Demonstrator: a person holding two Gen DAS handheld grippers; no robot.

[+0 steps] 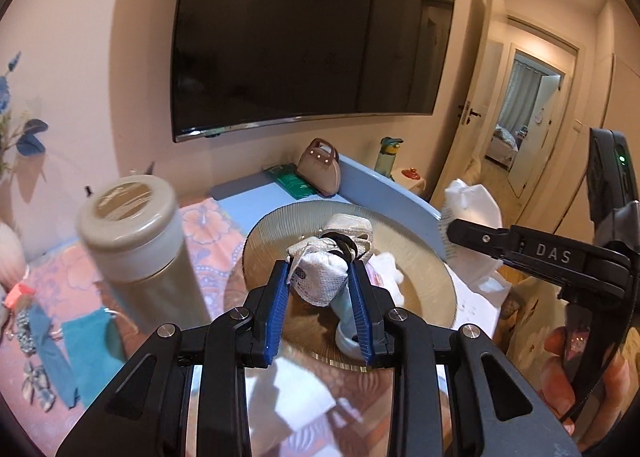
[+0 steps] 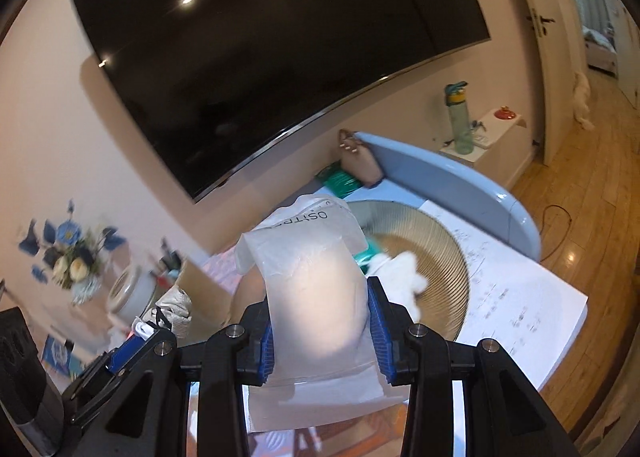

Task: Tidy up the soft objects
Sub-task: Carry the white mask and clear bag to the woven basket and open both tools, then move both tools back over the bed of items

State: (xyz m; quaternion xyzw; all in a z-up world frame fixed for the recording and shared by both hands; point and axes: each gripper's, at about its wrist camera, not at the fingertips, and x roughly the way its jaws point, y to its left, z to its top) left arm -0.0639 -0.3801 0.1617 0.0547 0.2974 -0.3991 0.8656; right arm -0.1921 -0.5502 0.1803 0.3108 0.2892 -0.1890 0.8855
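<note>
Masks in both tools right now. The left gripper [image 1: 320, 289] has its blue pads clamped on a crumpled white mask [image 1: 320, 277] with woven straps bunched on top, the bundle sticking out just past the fingertips and hanging above the big ribbed gold plate [image 1: 436, 269]. Over on the right, the right gripper [image 2: 320, 321] is squeezing a clear plastic pouch [image 2: 316, 277] with something pale inside; the pouch stands up tall between the pads, printed lettering near its top edge, and rises well beyond the tips. From the left wrist view that same pouch shows as a white shape at the far end of the other tool's black fingers, beside the plate's right rim. White fluffy pieces [image 2: 404, 277] and a bit of teal lie in the plate, just beyond the pouch. A beige lidded canister [image 1: 136, 233] stands left of the plate, blurred, with teal cloths [image 1: 68, 353] on the floral cover below it.
</note>
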